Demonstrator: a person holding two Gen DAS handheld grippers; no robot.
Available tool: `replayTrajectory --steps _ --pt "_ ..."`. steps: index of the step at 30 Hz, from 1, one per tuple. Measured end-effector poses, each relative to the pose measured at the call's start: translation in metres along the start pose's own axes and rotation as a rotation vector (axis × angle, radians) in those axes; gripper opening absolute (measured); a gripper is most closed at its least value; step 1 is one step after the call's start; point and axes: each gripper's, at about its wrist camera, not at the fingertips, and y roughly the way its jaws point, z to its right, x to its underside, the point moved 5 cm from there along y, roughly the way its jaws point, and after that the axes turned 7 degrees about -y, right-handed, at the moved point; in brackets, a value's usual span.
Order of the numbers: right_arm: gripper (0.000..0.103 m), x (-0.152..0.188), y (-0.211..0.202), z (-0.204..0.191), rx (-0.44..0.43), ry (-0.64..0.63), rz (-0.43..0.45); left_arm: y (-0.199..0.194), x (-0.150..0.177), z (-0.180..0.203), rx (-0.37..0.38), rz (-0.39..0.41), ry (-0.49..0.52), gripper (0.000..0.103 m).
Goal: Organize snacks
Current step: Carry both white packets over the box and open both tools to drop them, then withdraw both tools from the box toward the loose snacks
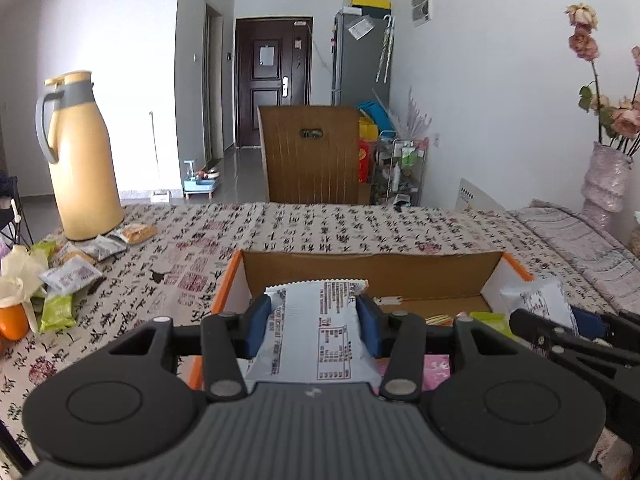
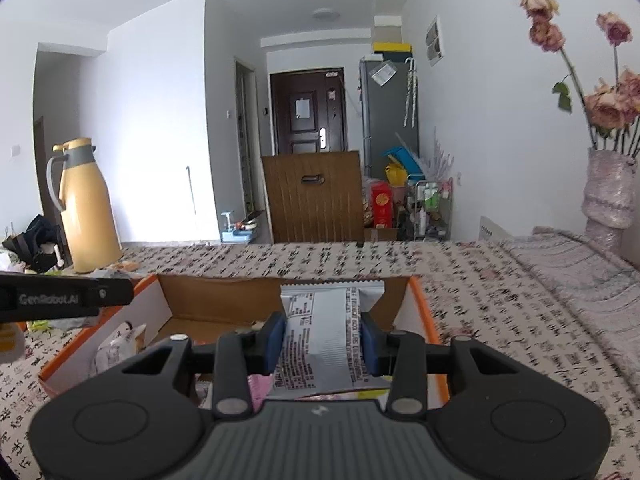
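A: Where does the left wrist view look from?

B: From just behind the left gripper [image 1: 316, 320], close above the tabletop [image 1: 320, 232], angled slightly down, facing the far door [image 1: 272, 80].

A: And the right wrist view?

B: The same, behind the right gripper [image 2: 323, 344]. Both share the cardboard box [image 1: 372, 272], yellow jug [image 1: 80, 160], door and vase [image 1: 608, 184].

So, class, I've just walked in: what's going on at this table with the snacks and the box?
A person is sorting snacks with a handheld claw in each hand. The left claw is shut on a white snack packet, and the right claw is shut on another white packet. Both are held over the open orange-edged cardboard box, which already holds some packets. More loose snacks lie on the patterned tablecloth beside a yellow thermos jug.
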Motion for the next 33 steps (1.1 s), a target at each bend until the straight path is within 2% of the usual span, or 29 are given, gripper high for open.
replayTrajectory --steps 6,12,14,16,17,18,19,20,22,33 --pt "0.039 0.011 0.013 -0.001 -0.004 0.008 -0.042 0.017 0.01 -0.006 -0.004 -0.043 -0.003 0.048" --pt "0.039 0.018 0.016 0.0 -0.01 0.011 -0.061 0.015 0.013 -0.008 0.001 -0.037 -0.011 0.051" --pt "0.049 0.018 0.015 0.003 -0.008 0.023 -0.057 0.013 0.012 -0.008 0.0 -0.029 -0.015 0.061" --pt "0.072 0.017 0.013 0.006 0.001 0.035 -0.046 0.01 0.011 -0.008 -0.014 -0.012 -0.021 0.084" --pt "0.078 0.017 0.012 0.007 0.003 0.04 -0.04 0.009 0.01 -0.009 -0.023 -0.001 -0.024 0.086" --pt "0.089 0.017 0.011 0.009 0.004 0.047 -0.034 0.007 0.009 -0.01 -0.028 0.007 -0.027 0.089" --pt "0.094 0.017 0.01 0.01 0.004 0.053 -0.029 0.007 0.009 -0.01 -0.028 0.01 -0.032 0.097" --pt "0.096 0.016 0.009 0.011 0.005 0.06 -0.025 0.006 0.008 -0.011 -0.031 0.014 -0.037 0.102" --pt "0.103 0.016 0.008 0.013 0.009 0.07 -0.019 0.004 0.007 -0.013 -0.045 0.027 -0.045 0.103" --pt "0.103 0.016 0.004 0.015 0.016 0.082 -0.007 0.002 0.006 -0.015 -0.04 0.018 -0.059 0.103"
